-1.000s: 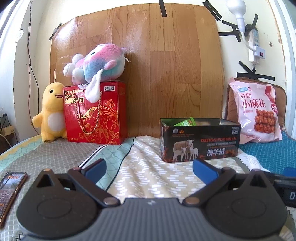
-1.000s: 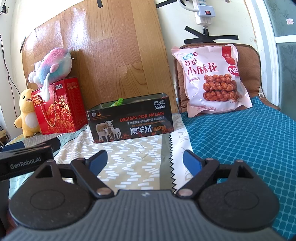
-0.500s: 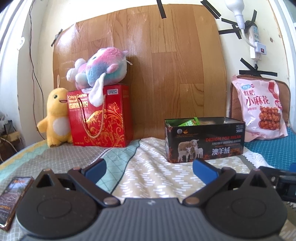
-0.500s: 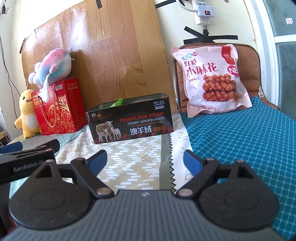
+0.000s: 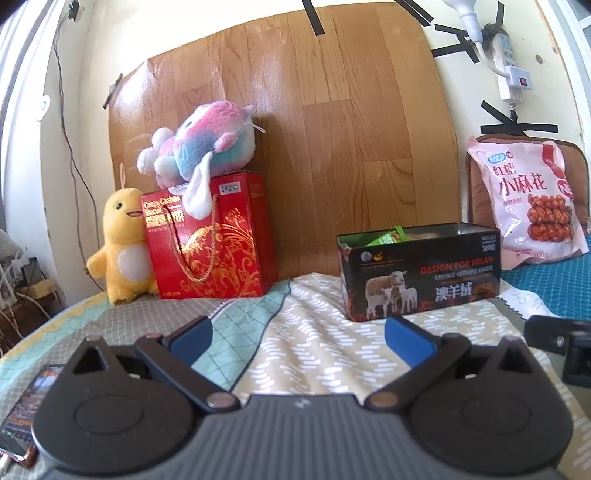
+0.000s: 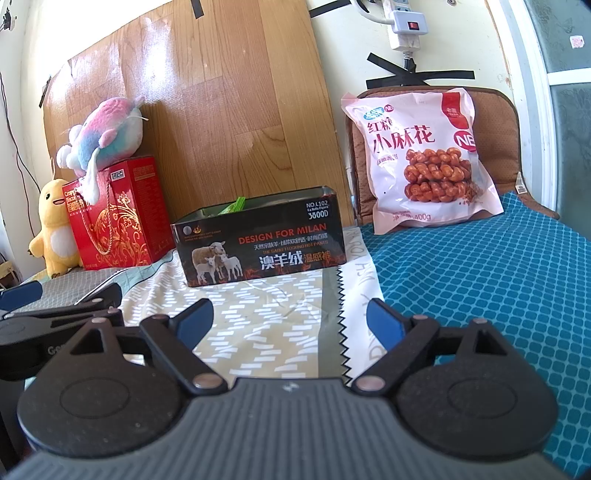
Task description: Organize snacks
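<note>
A black open tin box [image 5: 421,271] with sheep printed on it stands on the bed, a green snack packet [image 5: 389,237] poking out of it. It also shows in the right wrist view [image 6: 258,245]. A pink snack bag [image 5: 532,206] leans on a brown cushion at the right, also seen in the right wrist view [image 6: 424,158]. A red biscuit gift box [image 5: 210,236] stands at the left. My left gripper [image 5: 297,332] is open and empty, short of the tin. My right gripper [image 6: 290,319] is open and empty, in front of the tin.
A pastel plush [image 5: 203,142] lies on the red box and a yellow plush [image 5: 123,243] stands beside it. A phone [image 5: 22,413] lies at the near left. A wooden board [image 5: 295,129] leans on the wall. A power strip [image 6: 404,22] hangs above the cushion.
The left gripper has drawn back and tilted up a little, so the tin and boxes sit lower and farther right in its view. The right gripper has barely moved.
</note>
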